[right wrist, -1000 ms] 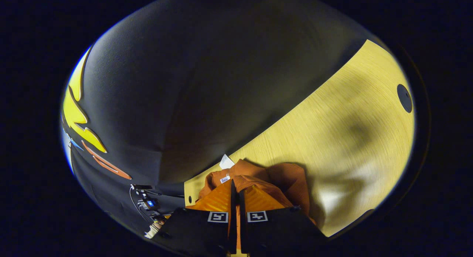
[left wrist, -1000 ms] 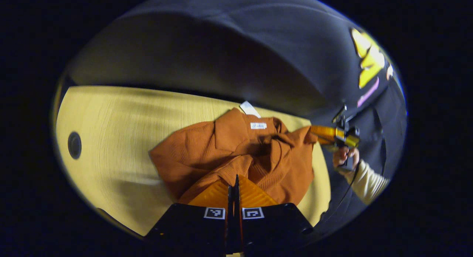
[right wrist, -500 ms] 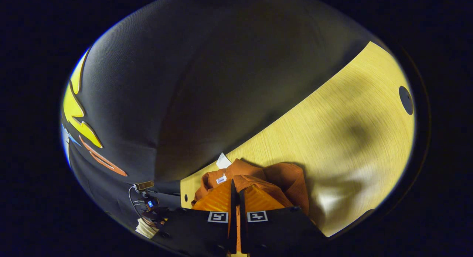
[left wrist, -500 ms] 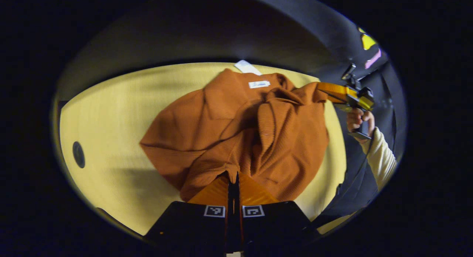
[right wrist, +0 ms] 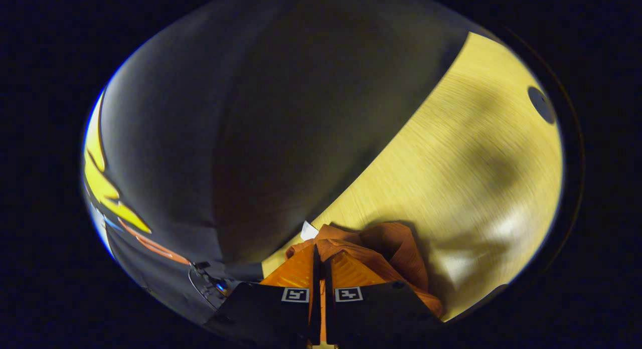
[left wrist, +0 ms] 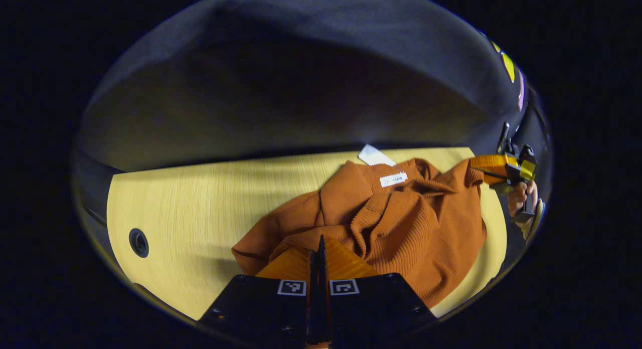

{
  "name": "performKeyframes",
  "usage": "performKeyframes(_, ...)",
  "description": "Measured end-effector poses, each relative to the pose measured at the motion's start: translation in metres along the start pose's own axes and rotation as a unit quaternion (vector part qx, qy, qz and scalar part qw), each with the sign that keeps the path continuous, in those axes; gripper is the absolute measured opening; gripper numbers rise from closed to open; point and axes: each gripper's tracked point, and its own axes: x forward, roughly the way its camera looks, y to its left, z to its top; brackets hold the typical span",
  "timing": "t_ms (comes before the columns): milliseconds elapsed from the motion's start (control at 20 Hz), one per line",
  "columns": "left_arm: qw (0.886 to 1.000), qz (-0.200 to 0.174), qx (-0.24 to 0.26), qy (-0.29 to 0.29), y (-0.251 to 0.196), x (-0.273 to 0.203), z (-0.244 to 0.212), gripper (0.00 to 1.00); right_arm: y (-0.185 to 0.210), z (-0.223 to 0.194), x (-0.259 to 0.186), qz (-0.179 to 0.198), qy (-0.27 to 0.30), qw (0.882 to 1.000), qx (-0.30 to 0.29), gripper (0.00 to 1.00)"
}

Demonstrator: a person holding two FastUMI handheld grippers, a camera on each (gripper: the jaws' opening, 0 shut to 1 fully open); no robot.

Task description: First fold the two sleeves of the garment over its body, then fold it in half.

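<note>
Left hand-held gripper [left wrist: 320,246] pinching garment [left wrist: 401,223], label [left wrist: 393,179] visible

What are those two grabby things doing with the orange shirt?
A person is folding an orange shirt on a wooden table, with a gripper in each hand. The left gripper and the right gripper are both shut on the shirt's cloth. The shirt is bunched and wrinkled, not lying flat, so the folding isn't finished.

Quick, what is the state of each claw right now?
Left claw: closed, pinching the orange garment.
Right claw: closed, also gripping the garment's fabric.
</note>
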Motion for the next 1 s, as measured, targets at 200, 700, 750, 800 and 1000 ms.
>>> performKeyframes(200,0.996,0.014,-0.053,-0.065,0.003,-0.002,0.016,0.03,0.003,-0.003,-0.007,0.034,0.001,0.999,0.032,0.24)
performKeyframes(700,0.982,-0.001,-0.113,-0.151,-0.003,-0.017,0.051,0.78,0.035,0.022,-0.018,0.028,-0.098,0.983,-0.152,0.87)
performKeyframes(750,0.982,0.004,-0.109,-0.153,-0.004,-0.026,0.052,0.97,0.031,0.020,-0.022,0.008,-0.099,0.979,-0.176,0.88)
performKeyframes(800,0.982,0.005,-0.109,-0.155,-0.006,-0.034,0.052,0.97,0.028,0.016,-0.027,-0.011,-0.099,0.973,-0.209,0.91)
performKeyframes(1000,0.975,0.033,-0.089,-0.201,-0.007,-0.088,0.061,0.98,0.046,-0.002,-0.064,-0.062,-0.141,0.925,-0.347,0.96)
